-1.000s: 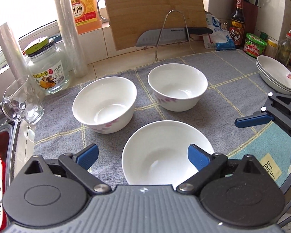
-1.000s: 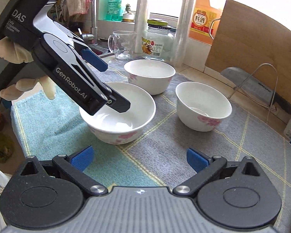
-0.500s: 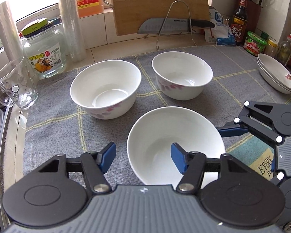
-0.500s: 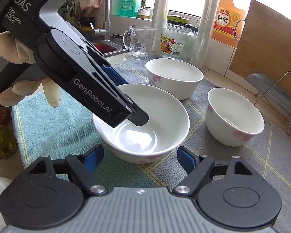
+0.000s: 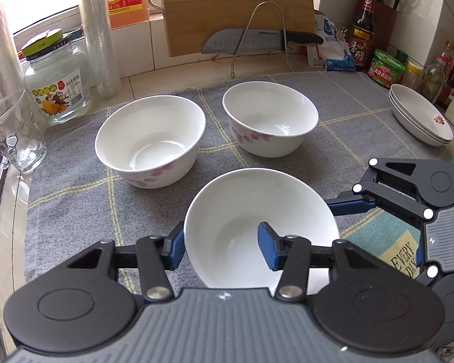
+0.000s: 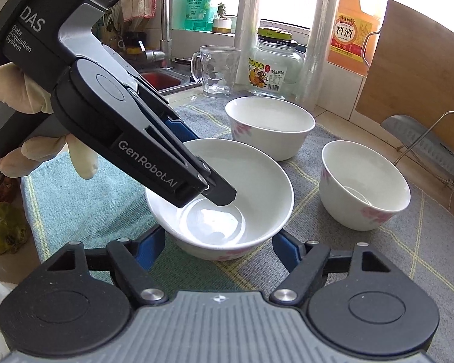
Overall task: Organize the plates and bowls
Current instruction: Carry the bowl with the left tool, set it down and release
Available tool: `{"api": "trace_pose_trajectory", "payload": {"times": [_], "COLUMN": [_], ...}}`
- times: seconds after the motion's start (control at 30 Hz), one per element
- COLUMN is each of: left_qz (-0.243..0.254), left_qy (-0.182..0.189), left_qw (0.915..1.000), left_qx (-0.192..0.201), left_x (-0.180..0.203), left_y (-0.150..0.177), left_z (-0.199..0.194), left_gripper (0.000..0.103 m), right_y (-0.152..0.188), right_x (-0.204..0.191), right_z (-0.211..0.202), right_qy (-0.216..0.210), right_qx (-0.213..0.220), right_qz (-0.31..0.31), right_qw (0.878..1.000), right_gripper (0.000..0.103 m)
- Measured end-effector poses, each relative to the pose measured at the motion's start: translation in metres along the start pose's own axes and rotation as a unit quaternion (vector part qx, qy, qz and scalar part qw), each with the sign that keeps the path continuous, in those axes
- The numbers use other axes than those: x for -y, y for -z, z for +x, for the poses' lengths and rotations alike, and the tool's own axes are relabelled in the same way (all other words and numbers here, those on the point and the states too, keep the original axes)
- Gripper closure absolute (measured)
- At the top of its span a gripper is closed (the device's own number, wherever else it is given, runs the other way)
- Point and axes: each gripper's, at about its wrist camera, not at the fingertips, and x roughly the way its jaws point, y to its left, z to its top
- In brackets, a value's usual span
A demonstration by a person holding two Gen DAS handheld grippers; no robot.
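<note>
The grey checked cloth [image 5: 75, 181] covers my counter and carries 3 white bowls, with 1 stack of plates [image 5: 420, 118] lying at its far right edge, well apart from them. The nearest bowl [image 5: 257, 211] sits in front of the other 2 bowls [image 5: 149, 139] [image 5: 271, 121], and my left tongs [image 5: 221, 249] have just been closing and now pinch its near wall, 1 blue pad outside and 1 inside. My right tongs [image 6: 219, 246] have also just been closing around that same bowl's base, a pad at either side of it, though I cannot tell whether they press on it.
</note>
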Motion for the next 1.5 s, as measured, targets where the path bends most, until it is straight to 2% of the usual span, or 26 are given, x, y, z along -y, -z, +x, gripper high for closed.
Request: {"api": "trace_pose_trajectory", "payload": {"times": [0.2,0.6,1.13,1.5], "left_qz": [0.009,0.05,0.118,0.131], "left_qy": [0.009,0.049,0.115,0.13], "left_qw": [0.9999,0.9974,0.9863,0.9829], "left_qx": [0.005,0.013,0.015,0.007], "left_x": [0.009,0.05,0.114,0.133], "left_y": [-0.003,-0.018,-0.043,-0.05], "left_z": [-0.005,0.002,0.031,0.046], "left_gripper": [0.054,0.054,0.054,0.054], "right_y": [0.001,0.02,0.061,0.074], "right_x": [0.003,0.017,0.048,0.063], "right_z": [-0.013,-0.043,-0.082,-0.086], "right_qy": [0.004,0.046,0.119,0.131], "right_qx": [0.003,-0.002,-0.025,-0.035], "right_qz": [0.003,0.027,0.085,0.106], "right_qw": [1.0,0.999,0.989,0.985], "right_gripper": [0.021,0.021,0.021,0.021]}}
